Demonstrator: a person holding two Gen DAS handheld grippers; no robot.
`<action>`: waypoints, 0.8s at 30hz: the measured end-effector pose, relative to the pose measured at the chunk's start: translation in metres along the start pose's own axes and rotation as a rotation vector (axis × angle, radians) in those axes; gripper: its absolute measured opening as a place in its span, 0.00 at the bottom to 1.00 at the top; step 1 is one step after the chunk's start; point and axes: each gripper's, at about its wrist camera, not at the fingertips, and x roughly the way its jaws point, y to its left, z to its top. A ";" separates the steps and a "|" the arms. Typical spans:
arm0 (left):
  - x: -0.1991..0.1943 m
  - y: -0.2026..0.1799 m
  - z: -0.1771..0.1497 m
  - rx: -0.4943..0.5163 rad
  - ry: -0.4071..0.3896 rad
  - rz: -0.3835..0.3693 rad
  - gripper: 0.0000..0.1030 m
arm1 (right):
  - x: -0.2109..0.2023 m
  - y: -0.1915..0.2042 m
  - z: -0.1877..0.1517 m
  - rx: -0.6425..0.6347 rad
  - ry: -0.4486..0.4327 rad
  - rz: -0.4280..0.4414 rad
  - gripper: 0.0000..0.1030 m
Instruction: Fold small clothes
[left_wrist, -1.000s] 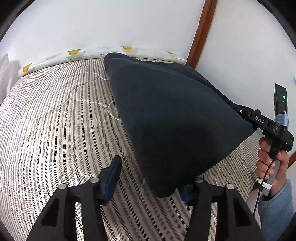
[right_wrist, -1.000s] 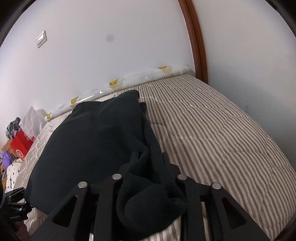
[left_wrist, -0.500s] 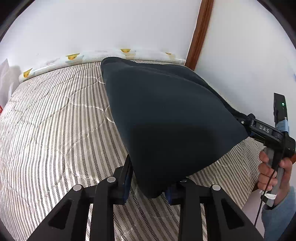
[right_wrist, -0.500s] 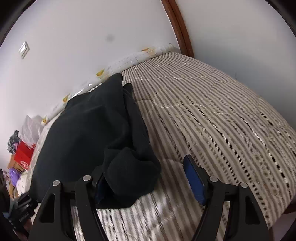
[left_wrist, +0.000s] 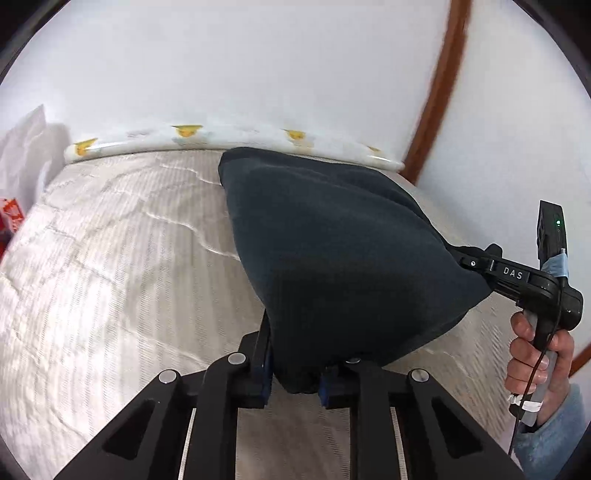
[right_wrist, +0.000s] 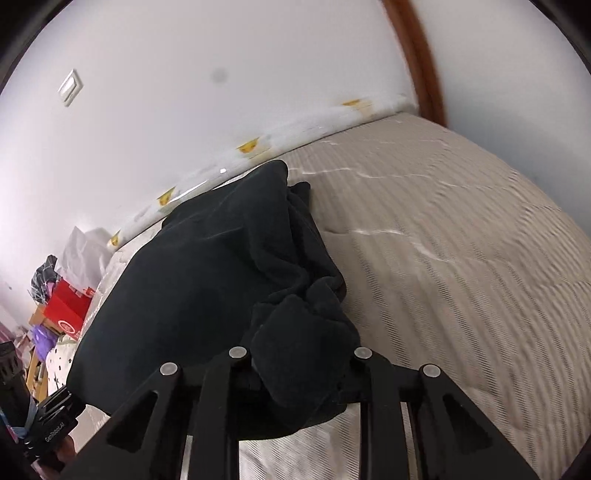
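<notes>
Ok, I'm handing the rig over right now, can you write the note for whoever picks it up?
Left tool: jaws closing on the near corner of the dark garment.
Right tool: jaws closing on a bunched corner of it.
Garment: stretched between the two tools, raised at the near edge; far end lies on the striped bed near the wall.
Done: both near corners taken up.
Left: the fold itself; no clean fold shows yet. The right side is bunched and probably needs smoothing.
</notes>
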 end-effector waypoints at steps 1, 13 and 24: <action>-0.002 0.012 0.004 -0.013 0.001 0.011 0.17 | 0.006 0.007 0.001 -0.005 0.004 0.008 0.21; 0.007 0.082 -0.005 -0.059 0.098 0.082 0.16 | 0.019 0.066 -0.024 -0.186 0.033 0.095 0.23; -0.022 0.081 -0.021 -0.021 0.069 0.079 0.25 | -0.054 0.078 -0.017 -0.355 -0.103 0.003 0.33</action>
